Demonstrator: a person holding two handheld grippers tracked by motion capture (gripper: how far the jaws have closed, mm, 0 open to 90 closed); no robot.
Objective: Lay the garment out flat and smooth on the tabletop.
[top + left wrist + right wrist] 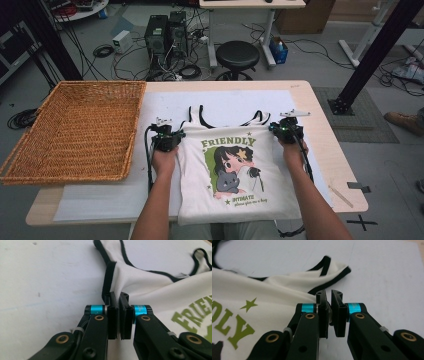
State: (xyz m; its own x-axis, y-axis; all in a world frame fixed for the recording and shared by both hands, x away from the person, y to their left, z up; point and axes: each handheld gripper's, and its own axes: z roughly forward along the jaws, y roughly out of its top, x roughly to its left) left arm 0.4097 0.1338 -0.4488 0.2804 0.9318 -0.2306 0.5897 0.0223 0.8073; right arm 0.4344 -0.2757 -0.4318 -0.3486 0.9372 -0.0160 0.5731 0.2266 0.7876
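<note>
Grippers left (172,134) and right (280,131) pinch the tank top's (230,175) far corners; folding and the left-hand basket (75,130) remain.

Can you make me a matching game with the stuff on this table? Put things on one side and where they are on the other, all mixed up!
Things:
1. woven brown wicker basket
2. white sleeveless top with black trim and a cartoon print
3. left gripper
4. right gripper

Places or states:
A. shut on the top's upper corner at the right of the high view
B. lying flat in the middle of the table
C. shut on the top's upper corner nearest the basket
D. sitting at the table's left end

Pairs: 1-D, 2-B, 3-C, 4-A
</note>
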